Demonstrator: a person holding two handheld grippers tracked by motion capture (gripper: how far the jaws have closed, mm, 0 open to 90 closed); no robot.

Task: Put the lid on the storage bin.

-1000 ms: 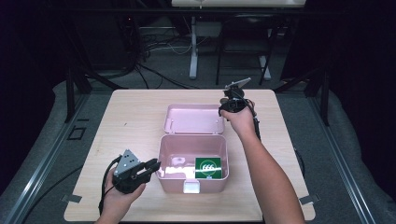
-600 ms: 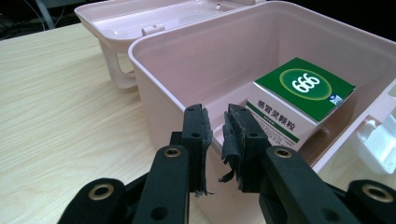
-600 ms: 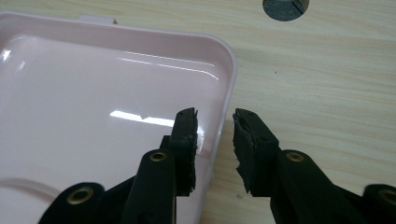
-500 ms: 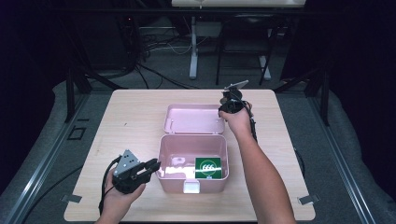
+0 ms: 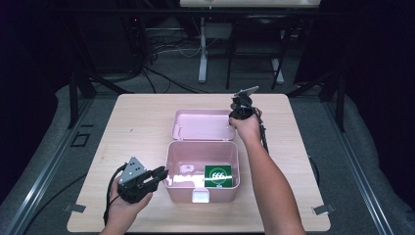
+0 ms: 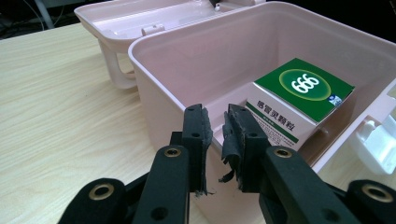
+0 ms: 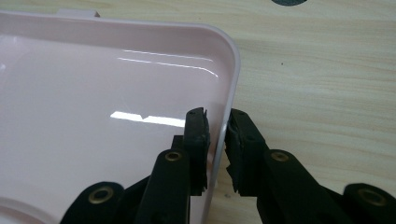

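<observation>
The pink box [image 5: 202, 166] is sitting near the front edge of the desk [image 5: 137, 127], centred, with its lid [image 5: 201, 125] lying open and flat toward the far edge. The right gripper [image 5: 241, 108] is straddling the lid's right rim, one jaw inside and one outside, clenched on the lid wall, presumably to swing it. The left gripper [image 5: 155, 175] is clamping the box's left wall, jaws nearly closed on the rim, probably to steady the body against that pull. A green-and-white carton [image 6: 299, 100] is resting inside, against the right wall.
</observation>
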